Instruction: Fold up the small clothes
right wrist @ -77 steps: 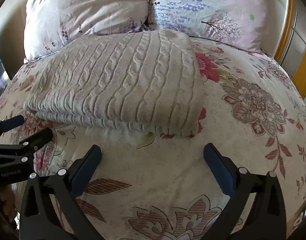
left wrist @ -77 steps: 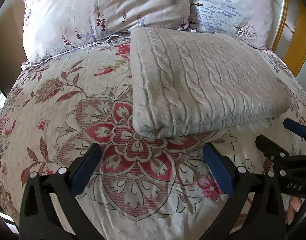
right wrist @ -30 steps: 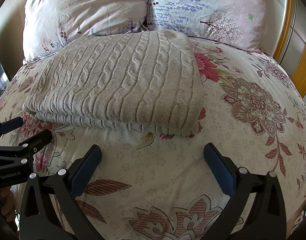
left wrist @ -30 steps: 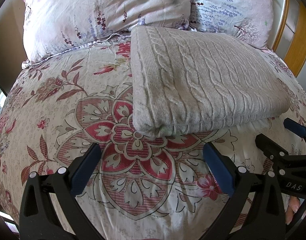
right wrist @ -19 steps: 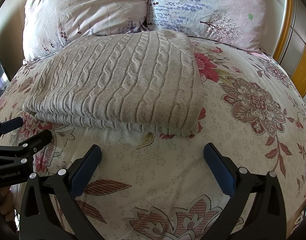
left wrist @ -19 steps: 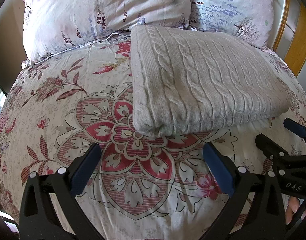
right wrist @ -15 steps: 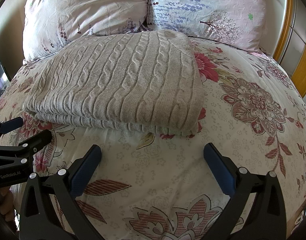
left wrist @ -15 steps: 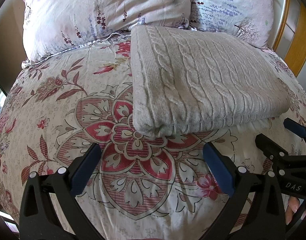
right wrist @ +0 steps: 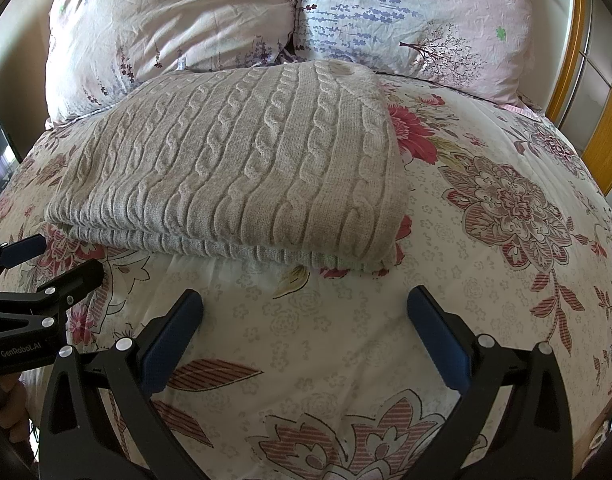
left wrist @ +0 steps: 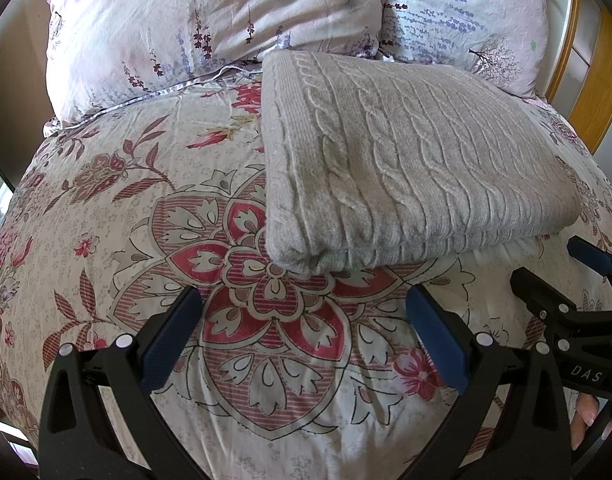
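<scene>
A grey cable-knit sweater (left wrist: 406,160) lies folded in a neat rectangle on the flowered bed (left wrist: 146,240), far side near the pillows (right wrist: 266,12). The left tool (left wrist: 302,328) and right tool (right wrist: 306,328) hover just short of its near edge, both spread wide and empty. The fold looks finished; next likely calls for smoothing it or setting it aside

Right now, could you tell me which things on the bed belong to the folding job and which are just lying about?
Part of the job:
- folded grey cable-knit sweater
- left tool, open
- right tool, open

Just lying about:
- floral duvet under the sweater
- two pillows behind it
- wooden headboard
</scene>
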A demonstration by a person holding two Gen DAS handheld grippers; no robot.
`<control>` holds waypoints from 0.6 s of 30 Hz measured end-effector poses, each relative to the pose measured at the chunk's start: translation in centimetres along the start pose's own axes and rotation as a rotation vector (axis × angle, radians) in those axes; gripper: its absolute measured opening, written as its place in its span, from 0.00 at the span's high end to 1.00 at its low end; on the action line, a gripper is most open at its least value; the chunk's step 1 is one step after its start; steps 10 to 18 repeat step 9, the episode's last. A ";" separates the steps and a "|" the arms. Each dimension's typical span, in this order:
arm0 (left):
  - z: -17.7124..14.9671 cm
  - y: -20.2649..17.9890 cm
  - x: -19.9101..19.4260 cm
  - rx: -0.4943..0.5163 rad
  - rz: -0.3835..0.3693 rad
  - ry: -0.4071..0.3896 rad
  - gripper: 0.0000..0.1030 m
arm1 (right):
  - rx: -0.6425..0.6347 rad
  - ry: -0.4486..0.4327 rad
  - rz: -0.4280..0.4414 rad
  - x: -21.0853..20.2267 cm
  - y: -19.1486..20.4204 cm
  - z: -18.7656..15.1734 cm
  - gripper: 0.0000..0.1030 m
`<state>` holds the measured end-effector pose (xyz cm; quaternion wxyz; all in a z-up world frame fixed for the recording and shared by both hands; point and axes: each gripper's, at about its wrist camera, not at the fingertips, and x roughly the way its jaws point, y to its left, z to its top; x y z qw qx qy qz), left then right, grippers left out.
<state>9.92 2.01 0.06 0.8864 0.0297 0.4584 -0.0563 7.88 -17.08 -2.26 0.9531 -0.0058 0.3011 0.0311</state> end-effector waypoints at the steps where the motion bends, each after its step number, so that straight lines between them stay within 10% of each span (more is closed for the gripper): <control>1: 0.0 0.0 0.0 0.000 0.000 0.000 0.02 | 0.000 0.000 0.000 0.0 0.0 0.0 0.01; 18: 0.0 0.0 0.0 0.001 -0.001 0.001 0.02 | 0.000 0.000 0.000 0.0 -0.1 0.0 0.01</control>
